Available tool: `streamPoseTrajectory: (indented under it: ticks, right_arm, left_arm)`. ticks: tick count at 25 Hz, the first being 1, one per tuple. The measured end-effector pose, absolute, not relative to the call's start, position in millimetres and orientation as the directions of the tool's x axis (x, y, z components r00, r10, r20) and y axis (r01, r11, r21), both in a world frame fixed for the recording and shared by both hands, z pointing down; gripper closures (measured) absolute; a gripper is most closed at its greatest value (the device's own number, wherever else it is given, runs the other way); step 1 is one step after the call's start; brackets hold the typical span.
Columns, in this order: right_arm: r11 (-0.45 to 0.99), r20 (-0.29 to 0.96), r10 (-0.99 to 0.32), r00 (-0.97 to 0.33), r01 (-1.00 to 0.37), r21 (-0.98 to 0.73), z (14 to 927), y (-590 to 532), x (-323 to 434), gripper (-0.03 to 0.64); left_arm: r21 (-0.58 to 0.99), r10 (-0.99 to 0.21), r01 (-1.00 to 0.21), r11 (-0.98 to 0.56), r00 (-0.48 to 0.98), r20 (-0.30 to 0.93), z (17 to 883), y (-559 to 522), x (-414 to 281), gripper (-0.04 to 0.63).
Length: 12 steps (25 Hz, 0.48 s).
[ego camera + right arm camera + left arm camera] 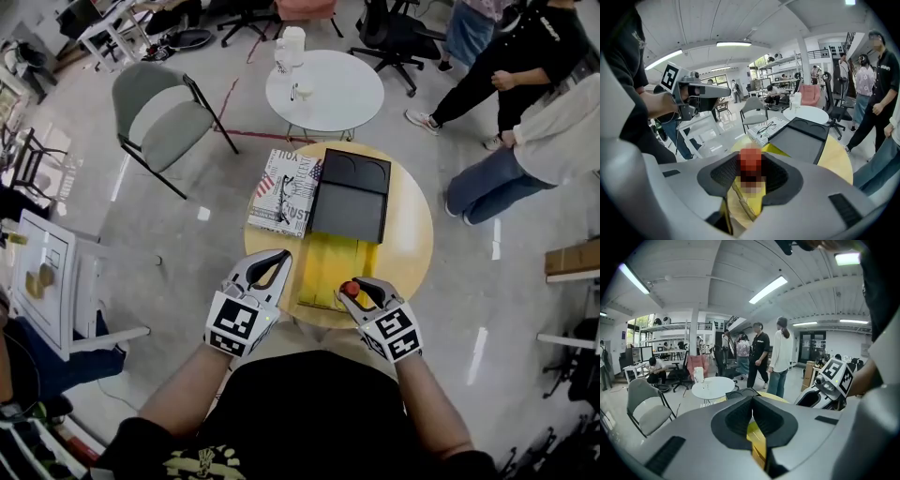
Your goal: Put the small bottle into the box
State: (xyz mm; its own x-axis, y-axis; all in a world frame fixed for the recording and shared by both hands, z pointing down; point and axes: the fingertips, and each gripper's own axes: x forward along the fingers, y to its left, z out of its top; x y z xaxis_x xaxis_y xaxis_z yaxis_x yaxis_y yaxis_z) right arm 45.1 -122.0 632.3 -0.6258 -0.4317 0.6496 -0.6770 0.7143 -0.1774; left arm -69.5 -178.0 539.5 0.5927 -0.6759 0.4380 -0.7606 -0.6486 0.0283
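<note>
One risk: right gripper (364, 287) pinches the small bottle (349, 290) over the box's (323, 262) near-right edge, so early release could drop it outside; left gripper (281, 255) pressed together.

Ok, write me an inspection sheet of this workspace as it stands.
Surface: round yellow table, middle crowded.
Job's things: small bottle, red cap, in right gripper; yellow box at its tip, apparently open.
Clutter: black tray; printed pad with glasses on it.
Grippers: left gripper shut, empty; right gripper shut on small bottle.
Cables: nothing seen.
Surroundings: white table, grey chair, people nearby.
</note>
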Motion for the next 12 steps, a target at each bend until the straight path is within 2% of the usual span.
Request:
streamPoseTrajectory:
  ticks: [12]
  right_arm:
    - [0.715, 0.717, -0.383, -0.582, -0.679, -0.169, 701.0, -120.4, 46.0, 0.460]
  left_arm:
    - [0.042, -0.665, -0.761, -0.647, 0.591, 0.458, 562.6, -176.8, -72.0, 0.577]
